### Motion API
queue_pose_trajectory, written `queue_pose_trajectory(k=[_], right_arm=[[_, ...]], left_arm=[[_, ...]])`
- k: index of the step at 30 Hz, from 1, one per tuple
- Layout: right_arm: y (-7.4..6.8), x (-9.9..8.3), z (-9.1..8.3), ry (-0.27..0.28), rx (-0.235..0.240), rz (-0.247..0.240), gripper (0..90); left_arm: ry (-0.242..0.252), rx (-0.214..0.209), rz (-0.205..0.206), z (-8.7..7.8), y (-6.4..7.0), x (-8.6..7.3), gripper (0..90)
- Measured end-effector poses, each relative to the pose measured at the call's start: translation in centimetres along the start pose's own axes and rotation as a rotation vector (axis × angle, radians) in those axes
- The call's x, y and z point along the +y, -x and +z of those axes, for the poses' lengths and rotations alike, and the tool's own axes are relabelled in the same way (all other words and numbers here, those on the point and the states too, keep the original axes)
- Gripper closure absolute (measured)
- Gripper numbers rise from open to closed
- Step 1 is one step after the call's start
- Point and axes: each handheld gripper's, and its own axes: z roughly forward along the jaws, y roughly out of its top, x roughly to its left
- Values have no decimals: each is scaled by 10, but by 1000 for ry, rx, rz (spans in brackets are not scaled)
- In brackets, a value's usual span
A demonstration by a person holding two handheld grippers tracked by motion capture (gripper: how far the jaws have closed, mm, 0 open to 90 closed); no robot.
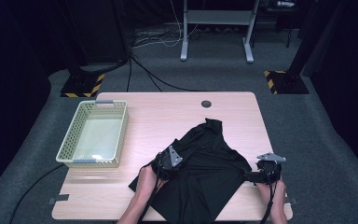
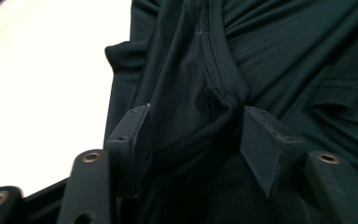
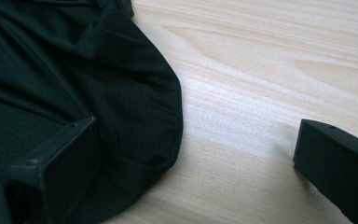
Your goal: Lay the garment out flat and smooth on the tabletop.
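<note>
— Where's the shirt?

— The black shirt (image 1: 204, 168) lies crumpled low and centre in the high view, on the wooden table (image 1: 168, 112), right of the pale basket (image 1: 94, 134).

— Your left gripper?

— My left gripper (image 2: 196, 135) sits on the shirt's left part, jaws pinching a bunched fold with a seam running up the frame.

— And the right?

— My right gripper (image 3: 191, 158) is at the shirt's right edge, jaws spread wide: one over the cloth, the other over bare wood.

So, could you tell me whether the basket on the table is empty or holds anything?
Empty. In the high view the basket shows its bare pale bottom; the black garment lies on the table beside it.
</note>
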Motion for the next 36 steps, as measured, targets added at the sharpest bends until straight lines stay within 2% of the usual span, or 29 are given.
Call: queue_pose_trajectory(k=[1, 3, 7, 9, 11, 12, 13, 16, 17, 18, 19, 21, 22, 23, 24, 27, 31, 32, 33, 34, 35, 36], right_arm=[[0, 0, 0, 0, 0, 0, 1], [0, 0, 0, 0, 0, 1, 1], [0, 0, 0, 1, 0, 1, 1], [0, 0, 0, 1, -1, 2, 2], [0, 0, 0, 1, -1, 3, 2], [0, 0, 0, 1, -1, 3, 1], [0, 0, 0, 1, -2, 3, 1], [0, 0, 0, 1, -5, 6, 1], [-1, 0, 0, 2, -6, 7, 1], [-1, 0, 0, 2, -6, 8, 1], [-1, 0, 0, 2, -6, 8, 1], [-1, 0, 0, 1, -8, 9, 1], [-1, 0, 0, 1, -8, 9, 1], [-1, 0, 0, 1, -8, 9, 1], [-1, 0, 0, 1, -9, 10, 1], [-1, 0, 0, 0, -10, 11, 1], [-3, 3, 0, -5, -17, 2, 28], [-14, 8, -4, 17, -38, -37, 62], [-14, 8, -4, 17, -38, -37, 62], [-22, 13, -6, 38, -32, -66, 74], [-42, 25, -8, 75, 1, -121, 124], [-42, 25, -8, 75, 1, -121, 124]], left_arm=[[-6, 7, 13, 3, 1, 1, 484], [-8, 0, 13, 9, 1, 2, 599], [10, -50, -38, 9, -5, -3, 819], [25, -85, -70, 6, -8, -6, 851], [47, -118, -95, 0, -10, -10, 858], [73, -156, -120, -5, -12, -14, 860], [84, -169, -131, -9, -12, -16, 861], [124, -216, -139, -26, -11, -22, 861], [124, -216, -139, -26, -11, -22, 861], [150, -249, -138, -40, -7, -26, 861], [150, -249, -138, -40, -7, -26, 861], [168, -278, -128, -51, -2, -29, 860], [187, -312, -118, -62, 3, -31, 860], [187, -312, -118, -62, 3, -31, 860], [207, -355, -128, -69, 6, -34, 860], [232, -366, -144, -75, 8, -37, 859], [251, -347, -184, -76, 2, -40, 858], [255, -338, -193, -76, 0, -41, 858], [258, -333, -200, -75, -1, -42, 858], [260, -330, -209, -74, -3, -43, 858], [260, -325, -213, -73, -4, -43, 858], [261, -321, -220, -72, -5, -44, 858]])
